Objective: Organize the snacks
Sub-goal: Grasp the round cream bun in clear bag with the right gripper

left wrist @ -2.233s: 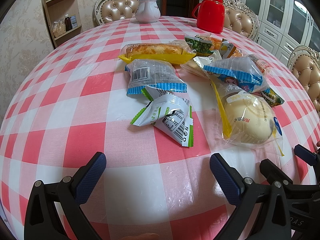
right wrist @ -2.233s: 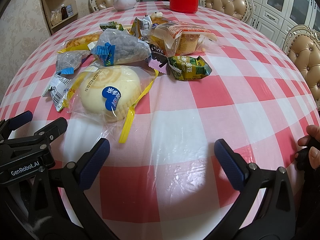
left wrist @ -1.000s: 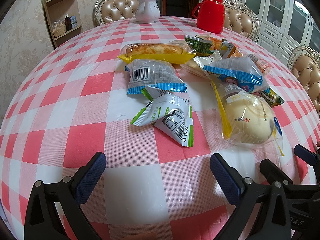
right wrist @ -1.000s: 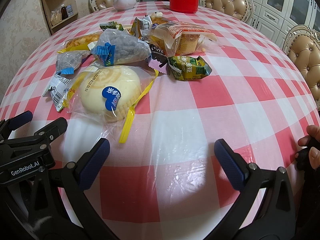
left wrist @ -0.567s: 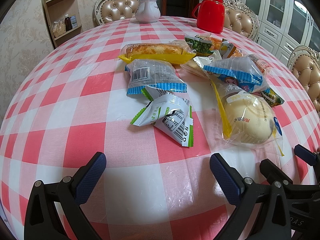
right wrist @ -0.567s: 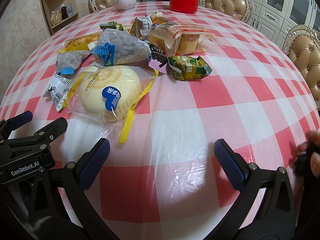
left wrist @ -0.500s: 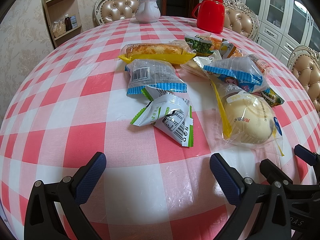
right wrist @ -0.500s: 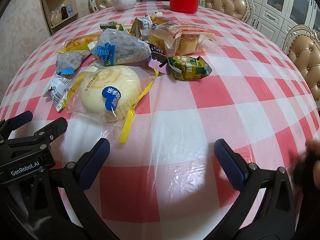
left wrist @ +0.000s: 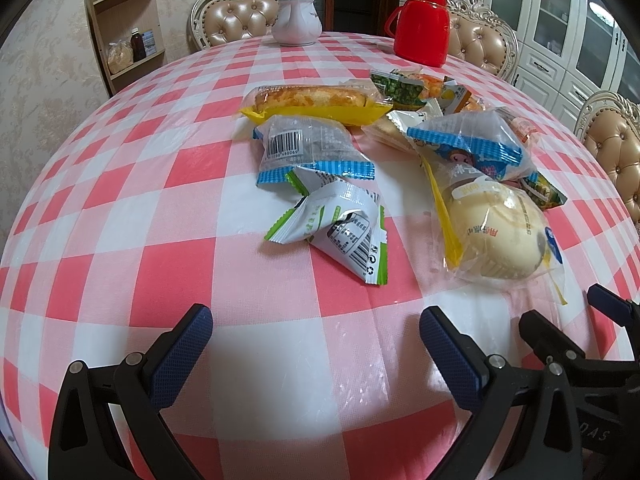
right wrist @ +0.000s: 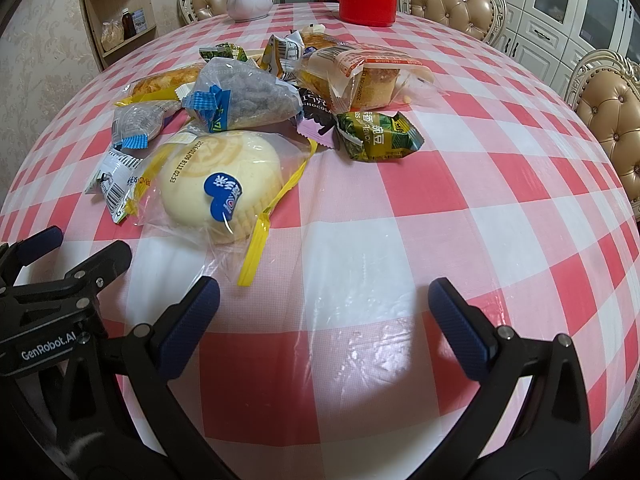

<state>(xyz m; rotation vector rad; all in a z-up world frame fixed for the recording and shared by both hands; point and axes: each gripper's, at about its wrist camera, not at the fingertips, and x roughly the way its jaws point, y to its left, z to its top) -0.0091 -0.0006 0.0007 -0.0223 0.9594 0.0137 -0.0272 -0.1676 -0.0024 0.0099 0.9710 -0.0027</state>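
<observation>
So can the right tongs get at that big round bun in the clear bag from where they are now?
Probably yes. The right tongs are open and empty, and the bagged bun lies just ahead and left, nothing stacked on it, with bare tablecloth between them.

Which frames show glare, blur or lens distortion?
Left wrist view: sharp, the checked tablecloth bulges from fisheye, dark corners, soft glare ahead of the left hand-held gripper. Right wrist view: same bulge, glare ahead of the right hand-held gripper.

The person's fingers, seen earlier at the right edge of the tabletop (right wrist: 500,184) in the right wrist view, have gone from sight there.
</observation>
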